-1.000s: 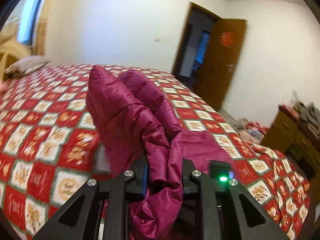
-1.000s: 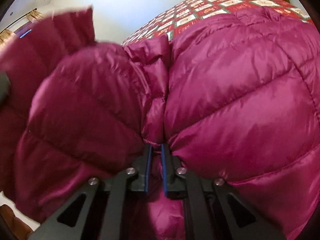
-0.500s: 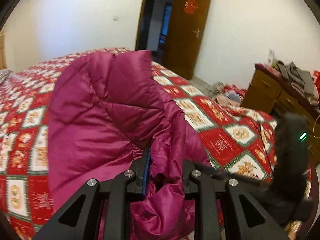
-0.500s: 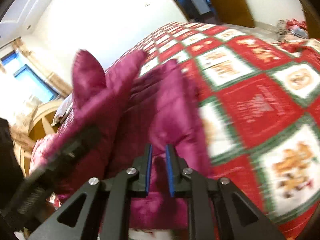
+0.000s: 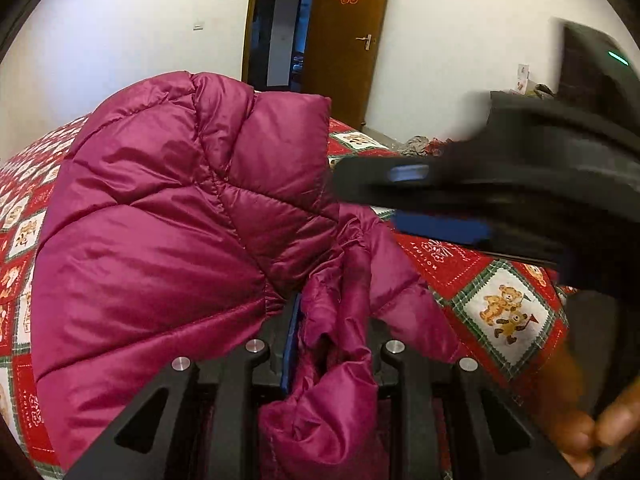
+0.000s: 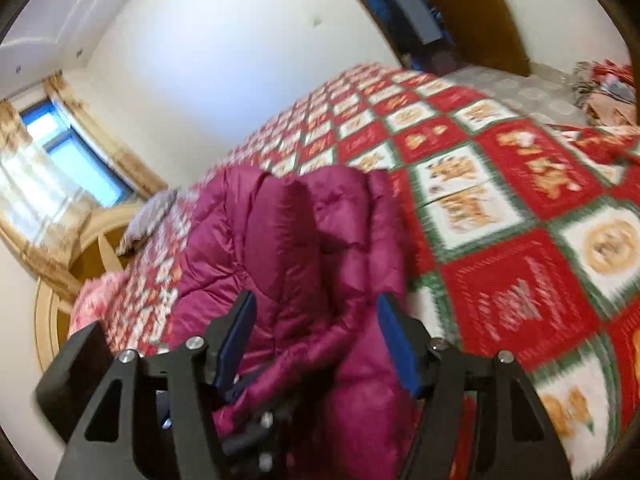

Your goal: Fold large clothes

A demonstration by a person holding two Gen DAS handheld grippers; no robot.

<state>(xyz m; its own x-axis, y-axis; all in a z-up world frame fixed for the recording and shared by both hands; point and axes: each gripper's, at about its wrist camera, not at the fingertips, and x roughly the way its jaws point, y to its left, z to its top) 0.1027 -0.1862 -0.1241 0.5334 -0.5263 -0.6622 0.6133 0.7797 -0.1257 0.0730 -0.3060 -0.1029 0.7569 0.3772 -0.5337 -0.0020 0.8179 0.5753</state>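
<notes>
Left gripper [image 5: 330, 336]: jaws clamped on jacket [image 5: 160, 220] fold.
Right gripper [image 6: 316, 344]: jaws opening, jacket between them.
Jacket: on bed [image 6: 520, 208].

Magenta quilted puffer jacket [image 5: 168, 216], bunched on patchwork bedspread [image 5: 504, 312].

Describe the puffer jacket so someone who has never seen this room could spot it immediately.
Find the bed with the red, white and green patchwork cover that fills the room. On it lies the puffer jacket, a bunched fold of it pinched in the left gripper. It is the only shiny, plain magenta, quilted thing there, against the checked teddy-bear squares around it.
</notes>
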